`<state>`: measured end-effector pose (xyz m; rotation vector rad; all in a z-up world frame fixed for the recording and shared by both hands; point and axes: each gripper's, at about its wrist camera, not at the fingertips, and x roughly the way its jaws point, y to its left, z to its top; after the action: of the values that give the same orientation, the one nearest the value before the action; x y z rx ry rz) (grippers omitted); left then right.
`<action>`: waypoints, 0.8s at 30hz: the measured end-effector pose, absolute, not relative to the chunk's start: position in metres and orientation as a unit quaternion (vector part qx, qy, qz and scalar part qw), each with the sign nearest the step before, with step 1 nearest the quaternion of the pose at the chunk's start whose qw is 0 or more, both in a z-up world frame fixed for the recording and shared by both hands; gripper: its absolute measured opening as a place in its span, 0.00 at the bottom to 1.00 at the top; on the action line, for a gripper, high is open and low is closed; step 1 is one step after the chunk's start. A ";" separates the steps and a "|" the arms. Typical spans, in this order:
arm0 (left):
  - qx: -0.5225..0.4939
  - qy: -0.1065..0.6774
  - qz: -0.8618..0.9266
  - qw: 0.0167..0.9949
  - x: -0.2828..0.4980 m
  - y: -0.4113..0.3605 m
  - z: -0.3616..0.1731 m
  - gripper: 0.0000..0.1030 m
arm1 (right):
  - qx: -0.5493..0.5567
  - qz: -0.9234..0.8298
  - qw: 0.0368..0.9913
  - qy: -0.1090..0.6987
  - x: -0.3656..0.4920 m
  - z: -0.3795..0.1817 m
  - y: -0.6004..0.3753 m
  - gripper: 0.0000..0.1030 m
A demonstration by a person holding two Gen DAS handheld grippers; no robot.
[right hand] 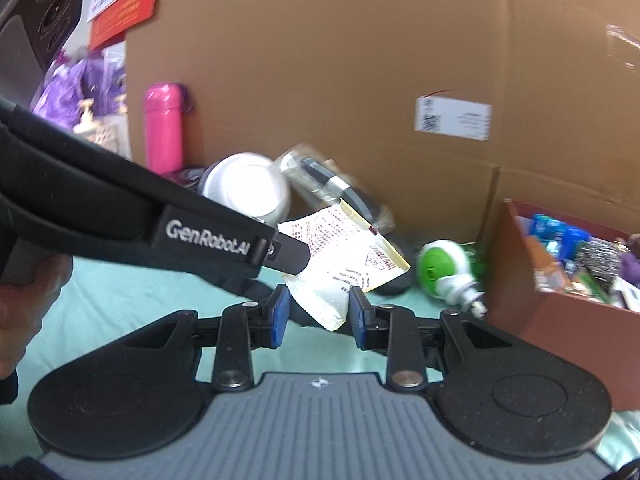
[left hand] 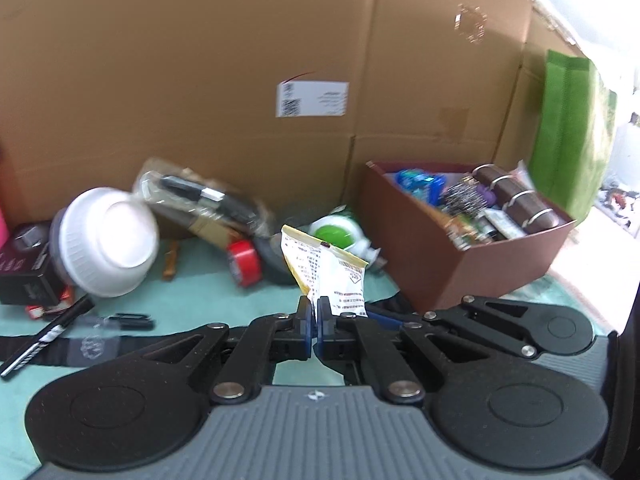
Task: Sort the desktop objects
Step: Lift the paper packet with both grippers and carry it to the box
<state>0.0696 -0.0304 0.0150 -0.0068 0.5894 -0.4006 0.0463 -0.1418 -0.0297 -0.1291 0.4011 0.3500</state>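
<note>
A white and yellow printed sachet (left hand: 332, 276) is held up over the teal table cover (left hand: 200, 300), with my left gripper (left hand: 316, 304) shut on its lower edge. In the right wrist view the left gripper (right hand: 298, 264) reaches in from the left and holds the same sachet (right hand: 344, 256). The sachet's lower corner hangs between the blue pads of my right gripper (right hand: 318, 314); the pads stand apart and do not press on it. A dark red open box (left hand: 480, 272), also in the right wrist view (right hand: 560, 320), stands to the right with several small items inside.
A tall cardboard box (left hand: 200, 80) closes off the back. Before it lie a tipped white bowl (left hand: 108, 240), a red tape roll (left hand: 245, 262), a green-and-white device (left hand: 336, 236), bagged items and pens (left hand: 44, 340). A pink bottle (right hand: 163, 128) stands at the left, a green bag (left hand: 568, 120) at the right.
</note>
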 end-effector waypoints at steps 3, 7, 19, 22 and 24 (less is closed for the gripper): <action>-0.007 0.278 -0.210 0.937 0.064 -0.040 0.022 0.00 | -0.056 0.160 0.969 0.183 0.038 -0.023 -0.157 0.30; -0.006 0.257 -0.225 0.940 0.056 -0.052 0.034 0.00 | -0.061 0.142 0.975 0.158 0.025 -0.014 -0.167 0.30; 0.003 0.220 -0.286 0.932 0.069 -0.114 0.062 0.00 | -0.053 0.073 0.990 0.113 0.019 0.012 -0.223 0.30; 0.001 0.220 -0.304 0.927 0.081 -0.135 0.064 0.00 | -0.055 0.050 0.991 0.110 0.024 0.015 -0.243 0.30; -0.001 0.221 -0.312 0.924 0.090 -0.149 0.064 0.00 | -0.057 0.038 0.992 0.108 0.029 0.015 -0.255 0.30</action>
<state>0.0897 -0.1492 0.0636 -0.0014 0.4544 -0.6406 0.0295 -0.2555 0.0150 -0.1147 0.2169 0.0758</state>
